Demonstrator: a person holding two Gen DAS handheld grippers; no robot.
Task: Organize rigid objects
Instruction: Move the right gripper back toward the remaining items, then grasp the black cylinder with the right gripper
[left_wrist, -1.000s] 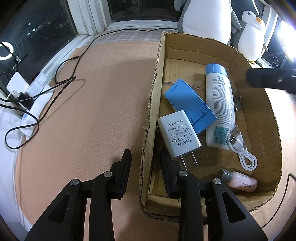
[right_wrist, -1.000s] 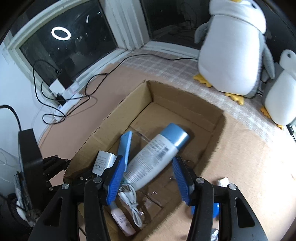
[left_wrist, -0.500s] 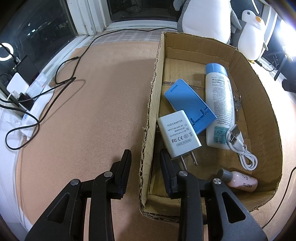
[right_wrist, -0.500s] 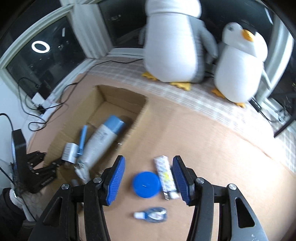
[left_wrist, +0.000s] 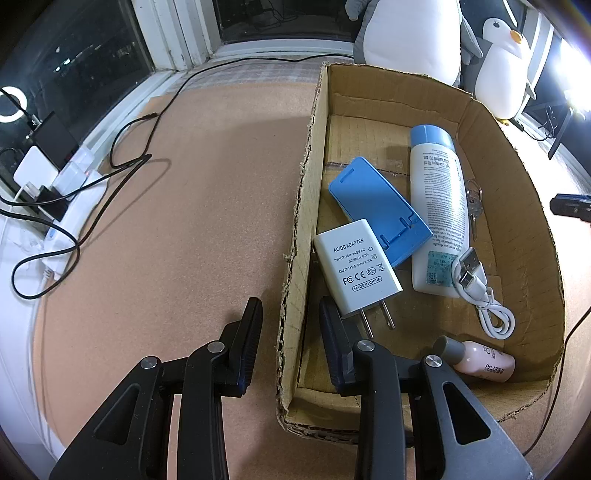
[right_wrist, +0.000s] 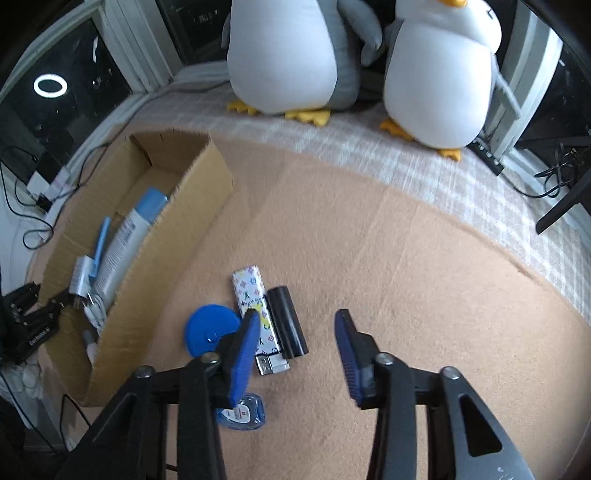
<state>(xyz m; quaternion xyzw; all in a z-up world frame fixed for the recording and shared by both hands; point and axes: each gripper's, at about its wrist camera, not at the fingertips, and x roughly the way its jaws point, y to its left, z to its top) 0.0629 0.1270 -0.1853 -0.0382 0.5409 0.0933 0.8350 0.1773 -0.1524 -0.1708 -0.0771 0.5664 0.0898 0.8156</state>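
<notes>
My left gripper (left_wrist: 290, 306) straddles the left wall of the cardboard box (left_wrist: 314, 110) and is shut on it. Inside the box lie a white AC adapter (left_wrist: 354, 266), a blue phone stand (left_wrist: 376, 206), a white bottle with a blue cap (left_wrist: 439, 206), keys (left_wrist: 474, 206), a white USB cable (left_wrist: 484, 291) and a small pink bottle (left_wrist: 480, 360). My right gripper (right_wrist: 297, 314) hovers over the mat to the right of the box (right_wrist: 177, 236), its jaws closing with nothing gripped. Under it lie a black cylinder (right_wrist: 288, 325) and a patterned lighter (right_wrist: 251, 291), with a blue disc (right_wrist: 210, 328) to their left.
A small clear blue container (right_wrist: 243, 410) lies by my right gripper's left finger. Two plush penguins (right_wrist: 288, 55) (right_wrist: 439, 66) stand at the back on a checked cloth. Black cables and a power strip (left_wrist: 55, 173) run along the window side at the left.
My right gripper swung from above the box to the loose items on the mat at its right, and its jaws narrowed. The left gripper and the box stayed put.
</notes>
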